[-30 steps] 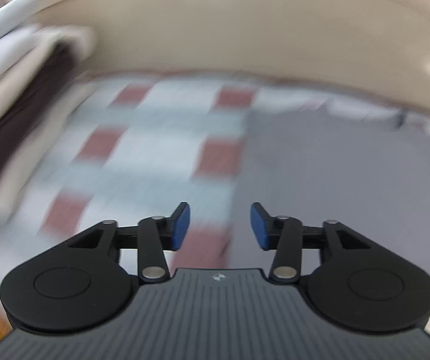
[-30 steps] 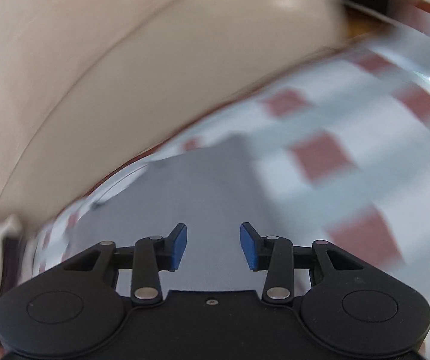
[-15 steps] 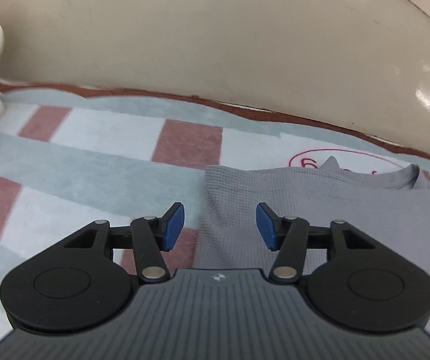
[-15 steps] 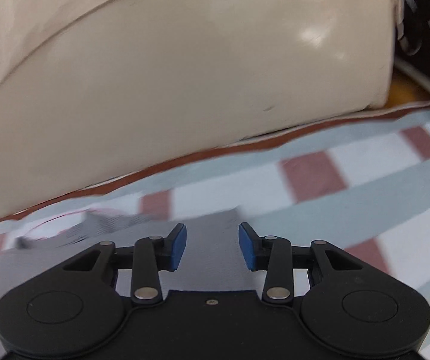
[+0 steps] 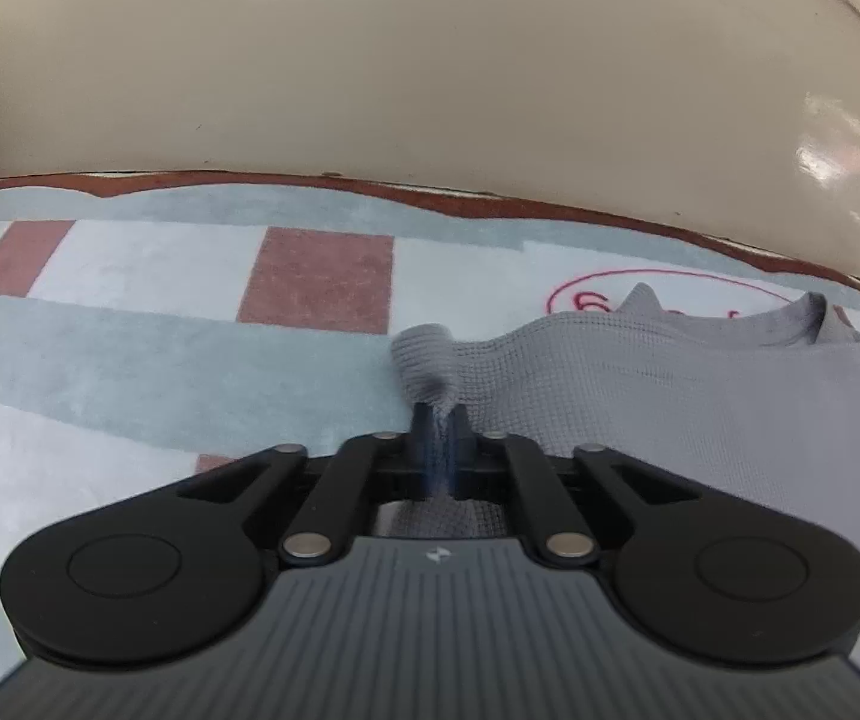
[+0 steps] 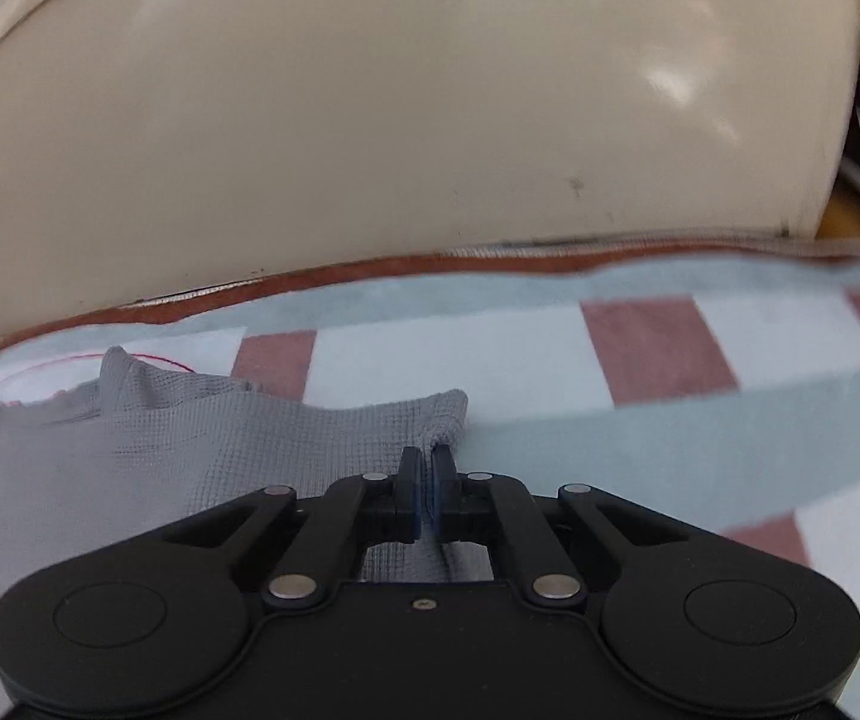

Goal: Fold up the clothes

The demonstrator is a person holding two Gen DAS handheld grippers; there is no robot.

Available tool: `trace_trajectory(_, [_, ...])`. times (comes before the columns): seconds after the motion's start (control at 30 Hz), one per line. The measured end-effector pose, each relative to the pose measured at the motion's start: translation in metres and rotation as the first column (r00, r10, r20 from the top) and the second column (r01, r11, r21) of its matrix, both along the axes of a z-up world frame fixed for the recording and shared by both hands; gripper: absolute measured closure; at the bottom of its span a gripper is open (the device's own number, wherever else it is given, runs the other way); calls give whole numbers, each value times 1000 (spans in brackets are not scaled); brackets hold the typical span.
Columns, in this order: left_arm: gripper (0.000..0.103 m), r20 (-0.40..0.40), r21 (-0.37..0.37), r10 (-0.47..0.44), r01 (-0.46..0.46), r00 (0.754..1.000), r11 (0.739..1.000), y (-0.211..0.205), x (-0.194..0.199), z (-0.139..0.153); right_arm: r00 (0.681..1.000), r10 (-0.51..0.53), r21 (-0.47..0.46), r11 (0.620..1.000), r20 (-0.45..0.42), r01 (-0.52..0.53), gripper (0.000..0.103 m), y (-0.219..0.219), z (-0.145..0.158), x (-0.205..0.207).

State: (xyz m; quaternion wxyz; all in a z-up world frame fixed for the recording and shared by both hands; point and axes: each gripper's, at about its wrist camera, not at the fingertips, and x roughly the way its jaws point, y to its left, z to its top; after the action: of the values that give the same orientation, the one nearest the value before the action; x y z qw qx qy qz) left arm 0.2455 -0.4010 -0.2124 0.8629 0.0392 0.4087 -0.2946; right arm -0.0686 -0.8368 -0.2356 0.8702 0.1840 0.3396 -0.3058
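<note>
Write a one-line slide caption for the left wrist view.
Left gripper shut on the left corner of a grey waffle-knit shirt lying on a checked blanket before a cream cushion.

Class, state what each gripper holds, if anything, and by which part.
Both hold the grey shirt: the left gripper pinches its left top corner, the right gripper its right top corner.

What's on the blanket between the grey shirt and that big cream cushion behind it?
In both wrist views, only bare checked blanket lies between the grey shirt and the cream cushion, apart from a red oval mark near the collar.
</note>
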Motion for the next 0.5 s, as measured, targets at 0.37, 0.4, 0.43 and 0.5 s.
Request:
trace_trajectory(0.37, [93, 139, -51, 163, -158, 977, 986, 13, 4, 36, 977, -57, -112, 990, 206, 81, 96, -1, 47, 12])
trace_trajectory(0.4, [88, 101, 8, 174, -176, 980, 984, 9, 11, 30, 982, -82, -97, 990, 168, 100, 92, -4, 42, 16])
trace_trajectory(0.43, [88, 68, 58, 181, -185, 981, 981, 5, 14, 26, 984, -112, -68, 990, 141, 122, 89, -5, 40, 16])
trace_trajectory(0.5, [82, 70, 88, 153, -159, 986, 983, 3, 0, 27, 981, -161, 16, 987, 109, 160, 81, -7, 39, 9])
